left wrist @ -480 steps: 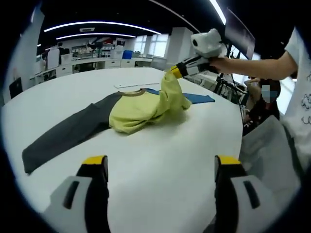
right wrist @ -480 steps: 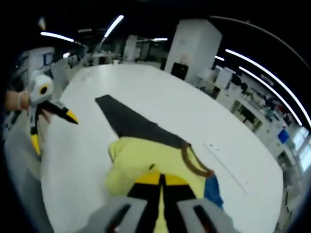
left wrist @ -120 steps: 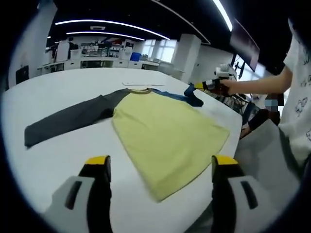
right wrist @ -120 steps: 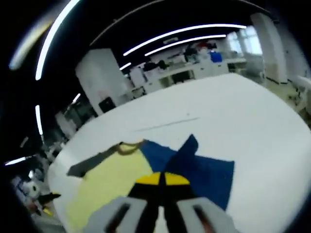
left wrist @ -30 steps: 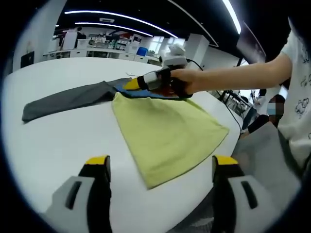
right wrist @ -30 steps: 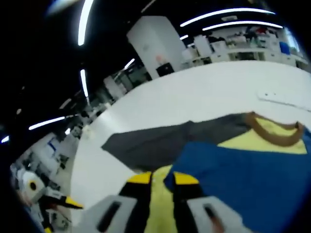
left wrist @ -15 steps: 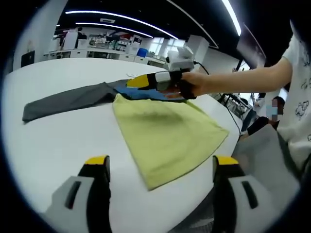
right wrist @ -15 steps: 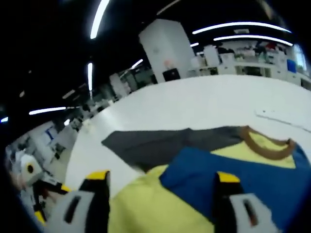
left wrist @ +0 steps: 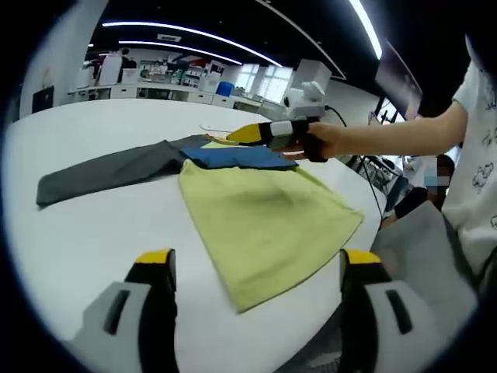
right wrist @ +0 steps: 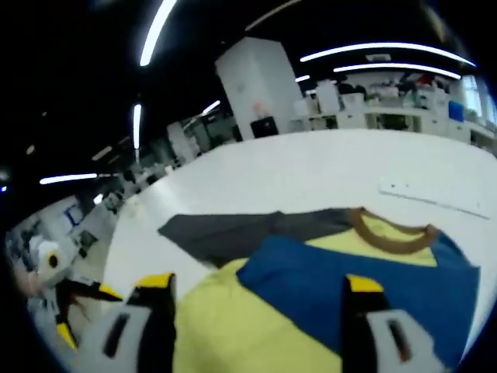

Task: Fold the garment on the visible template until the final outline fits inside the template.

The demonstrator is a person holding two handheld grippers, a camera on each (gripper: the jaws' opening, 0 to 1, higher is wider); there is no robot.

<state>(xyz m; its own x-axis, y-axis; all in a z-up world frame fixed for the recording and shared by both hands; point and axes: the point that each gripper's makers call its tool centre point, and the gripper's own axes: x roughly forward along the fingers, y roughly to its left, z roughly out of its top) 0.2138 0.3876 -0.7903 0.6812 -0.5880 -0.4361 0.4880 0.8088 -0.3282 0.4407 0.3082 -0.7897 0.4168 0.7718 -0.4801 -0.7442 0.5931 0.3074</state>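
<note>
While the left gripper (left wrist: 252,268) waits wide open and empty, the yellow shirt (left wrist: 268,221) lies flat on the white table (left wrist: 93,225), blue sleeve (left wrist: 237,156) folded across. Beyond, the right gripper (left wrist: 242,135), clamped a second ago, is now open and holds nothing.

Your garment (left wrist: 264,217) is soft matt cloth: yellow body, grey sleeve, blue sleeve, ribbed brown collar (right wrist: 392,241). Beneath it, the white worktop (left wrist: 93,225) looks smooth, faintly glossy.

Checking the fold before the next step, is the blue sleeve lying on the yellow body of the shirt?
Touching. In the right gripper view the blue sleeve lies folded flat across the yellow body, overlapping it with no gap.
</note>
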